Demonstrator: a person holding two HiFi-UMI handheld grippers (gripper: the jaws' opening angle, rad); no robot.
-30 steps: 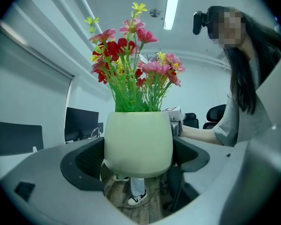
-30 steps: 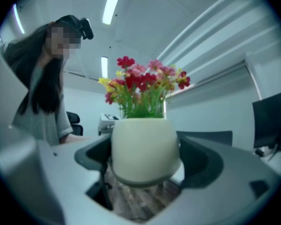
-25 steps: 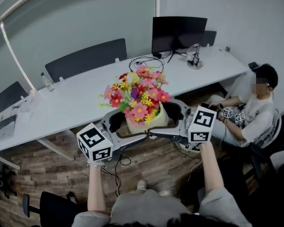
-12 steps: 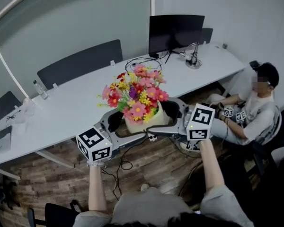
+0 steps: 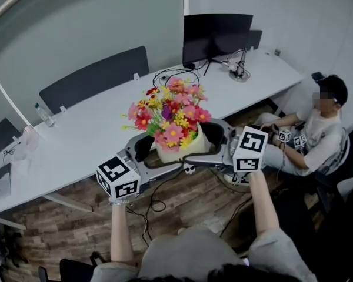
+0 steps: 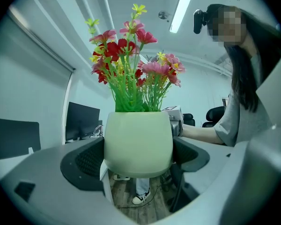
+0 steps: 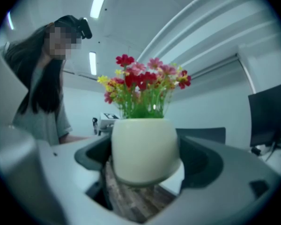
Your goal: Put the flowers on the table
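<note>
A cream flower pot [image 5: 177, 152] with pink, red and yellow flowers [image 5: 170, 113] hangs in the air just short of the long white table [image 5: 88, 131]. My left gripper [image 5: 146, 151] grips it from the left and my right gripper [image 5: 219, 138] from the right. In the left gripper view the pot [image 6: 138, 142] fills the gap of the left gripper [image 6: 138, 159], both jaws pressed on its sides, with the flowers [image 6: 131, 55] above. The right gripper view shows the pot [image 7: 145, 149] wedged the same way in the right gripper [image 7: 147, 162]. Wooden floor shows under the pot.
On the table stand a black monitor [image 5: 215, 34], loose cables [image 5: 175, 75], a small stand [image 5: 240, 72] and a bottle [image 5: 42, 113]. Dark chairs [image 5: 94, 75] line its far side. A person [image 5: 317, 134] sits at the right end.
The pot stays held by both grippers. The table has drawn nearer and slid left in the head view as I moved forward.
</note>
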